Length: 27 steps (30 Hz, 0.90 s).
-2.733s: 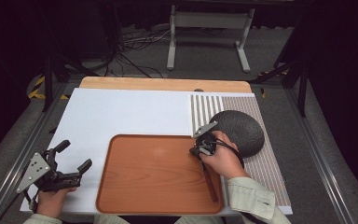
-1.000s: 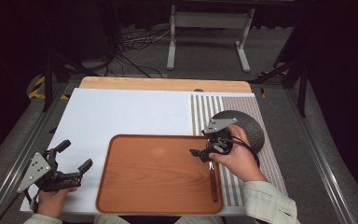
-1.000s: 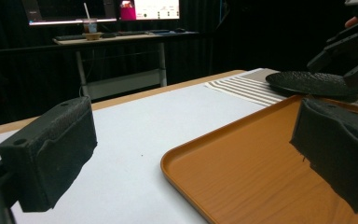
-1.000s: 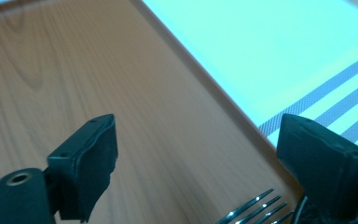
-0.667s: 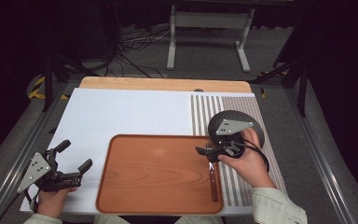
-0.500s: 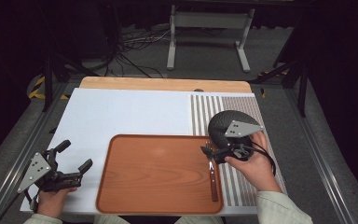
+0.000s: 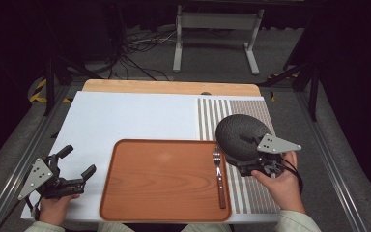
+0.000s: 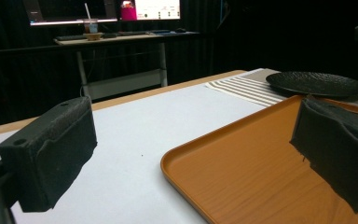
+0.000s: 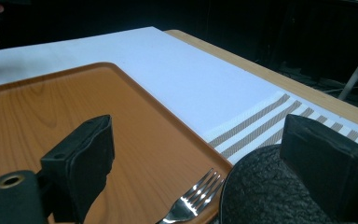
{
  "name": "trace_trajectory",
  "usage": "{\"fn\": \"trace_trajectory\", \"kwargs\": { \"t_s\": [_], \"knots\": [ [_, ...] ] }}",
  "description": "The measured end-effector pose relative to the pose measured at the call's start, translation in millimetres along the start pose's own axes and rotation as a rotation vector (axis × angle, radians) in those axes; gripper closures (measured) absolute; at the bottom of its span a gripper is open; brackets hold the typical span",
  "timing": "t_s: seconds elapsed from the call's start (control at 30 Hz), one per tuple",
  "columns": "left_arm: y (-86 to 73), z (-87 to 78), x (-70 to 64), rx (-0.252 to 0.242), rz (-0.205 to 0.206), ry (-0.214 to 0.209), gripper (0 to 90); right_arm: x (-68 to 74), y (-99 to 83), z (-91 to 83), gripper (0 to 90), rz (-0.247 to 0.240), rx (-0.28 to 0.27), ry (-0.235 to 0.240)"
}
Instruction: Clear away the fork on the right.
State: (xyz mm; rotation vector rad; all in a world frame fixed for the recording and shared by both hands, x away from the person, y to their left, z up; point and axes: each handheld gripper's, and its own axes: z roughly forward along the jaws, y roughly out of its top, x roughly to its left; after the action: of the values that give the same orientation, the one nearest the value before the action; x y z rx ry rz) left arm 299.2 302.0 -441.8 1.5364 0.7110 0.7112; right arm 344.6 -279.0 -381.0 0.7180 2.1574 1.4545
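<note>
right gripper point(image 7: 244, 164) shifted right off tray point(image 7: 125, 203) to plate point(image 7: 236, 133), jaws apart, empty; fork point(image 7: 218, 176) on tray.

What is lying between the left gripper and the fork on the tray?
Between the left gripper and the fork, the high view shows a strip of white table, then the tray's bare wooden floor.

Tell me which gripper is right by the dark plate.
The right gripper: it hangs open at the near edge of the dark plate, close to the fork. The left gripper sits open past the tray's far side.
</note>
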Motion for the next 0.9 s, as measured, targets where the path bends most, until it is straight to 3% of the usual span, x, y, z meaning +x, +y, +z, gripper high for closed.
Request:
{"fn": "trace_trajectory", "kwargs": {
  "t_s": [0.3,0.57,0.9],
  "knots": [
    [0.0,0.0,-0.1,0.0,0.0,0.0,0.7,-4.1,-25.9,-17.1,10.5,0.031,-0.075,-0.036],
    [-0.1,-0.2,0.0,-0.001,-0.002,0.001,0.7,-8.3,-46.3,-24.8,10.0,0.051,-0.095,-0.064],
    [-0.2,-0.2,0.0,-0.001,-0.002,0.001,0.8,-13.7,-72.6,-27.5,8.2,0.078,-0.096,-0.062]
  ]
}}
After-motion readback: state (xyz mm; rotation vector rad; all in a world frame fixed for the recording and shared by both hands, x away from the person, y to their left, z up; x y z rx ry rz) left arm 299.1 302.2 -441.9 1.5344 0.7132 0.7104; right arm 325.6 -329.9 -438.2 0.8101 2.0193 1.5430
